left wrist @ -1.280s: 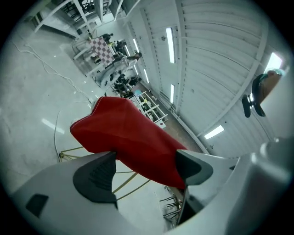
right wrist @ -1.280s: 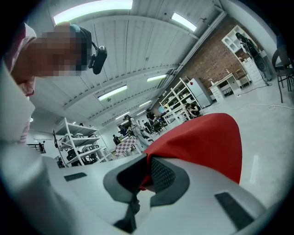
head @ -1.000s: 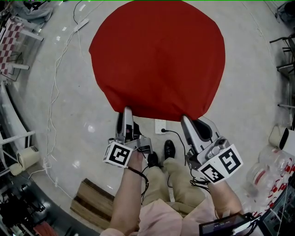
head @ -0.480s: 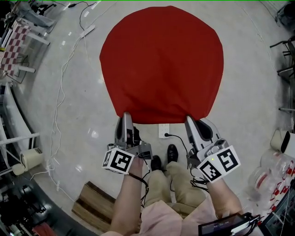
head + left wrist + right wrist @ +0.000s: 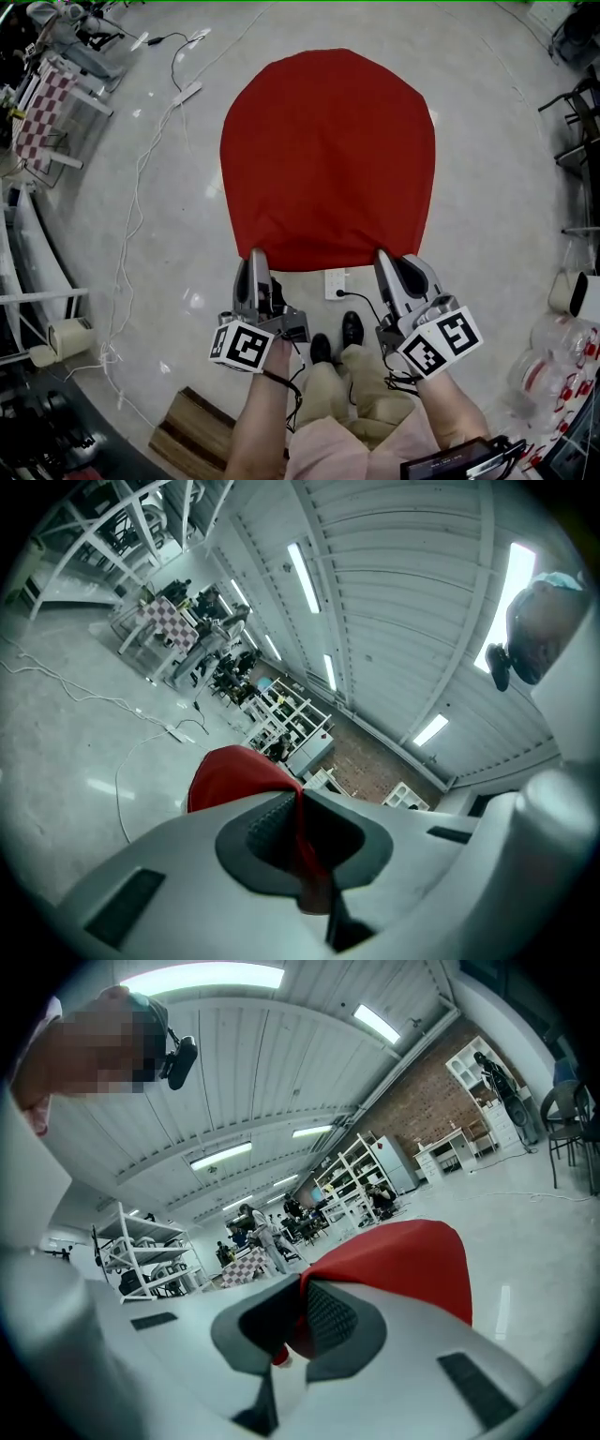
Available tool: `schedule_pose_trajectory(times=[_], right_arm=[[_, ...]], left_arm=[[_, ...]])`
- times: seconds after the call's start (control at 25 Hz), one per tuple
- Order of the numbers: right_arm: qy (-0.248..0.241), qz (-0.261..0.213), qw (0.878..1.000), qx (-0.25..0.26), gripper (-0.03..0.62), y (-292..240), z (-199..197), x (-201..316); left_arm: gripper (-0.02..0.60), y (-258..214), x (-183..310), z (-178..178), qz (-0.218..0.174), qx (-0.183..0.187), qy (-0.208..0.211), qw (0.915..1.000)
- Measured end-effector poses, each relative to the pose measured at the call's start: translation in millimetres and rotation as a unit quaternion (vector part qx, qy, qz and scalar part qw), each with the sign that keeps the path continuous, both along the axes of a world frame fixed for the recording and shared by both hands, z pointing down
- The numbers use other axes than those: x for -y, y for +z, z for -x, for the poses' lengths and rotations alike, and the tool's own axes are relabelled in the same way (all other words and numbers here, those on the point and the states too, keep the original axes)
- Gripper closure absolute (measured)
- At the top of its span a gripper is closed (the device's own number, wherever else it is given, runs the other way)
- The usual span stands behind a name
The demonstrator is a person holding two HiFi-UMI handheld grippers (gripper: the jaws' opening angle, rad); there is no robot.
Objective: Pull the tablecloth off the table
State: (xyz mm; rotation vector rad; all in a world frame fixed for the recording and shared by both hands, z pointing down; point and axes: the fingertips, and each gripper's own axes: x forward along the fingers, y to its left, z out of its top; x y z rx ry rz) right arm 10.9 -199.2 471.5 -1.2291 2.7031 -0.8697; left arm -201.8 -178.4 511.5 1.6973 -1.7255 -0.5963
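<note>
The red tablecloth (image 5: 328,159) drapes over a round table ahead of me, and the table itself is hidden beneath it. Its near hem runs almost straight between my two grippers. My left gripper (image 5: 255,255) is shut on the hem's left end, where red fabric (image 5: 234,771) is pinched between the pads of the left gripper (image 5: 300,810). The right gripper (image 5: 383,255) is shut on the hem's right end; in the right gripper view the cloth (image 5: 403,1260) comes out from between the closed jaws of that gripper (image 5: 300,1321).
A white power strip (image 5: 335,281) with a black cable lies on the floor under the hem, near the person's shoes (image 5: 352,328). White cables (image 5: 131,234) trail at left. A checkered rack (image 5: 42,103) stands far left, chairs (image 5: 577,112) at right, a wooden board (image 5: 192,431) behind.
The cloth's outline has narrowed from a wide round to a taller shape, and its near edge has drawn straight between the grippers. Both grippers and the person have backed away from the table.
</note>
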Motion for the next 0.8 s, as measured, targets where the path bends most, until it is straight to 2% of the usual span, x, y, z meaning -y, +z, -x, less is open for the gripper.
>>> schedule_pose_trajectory(times=[0.6,0.8], right_arm=[[0.033,-0.013,0.999,0.007,0.568,-67.5,-15.3,-36.5],[0.041,-0.021,0.999,-0.001,0.567,-85.6,-18.6,-47.2]], left_arm=[[0.545,-90.6,-32.6,-11.0,-0.024,0.013,0.013,0.9995],[0.545,-114.0,-41.3,-15.3,-0.032,0.034,0.025,0.9986]])
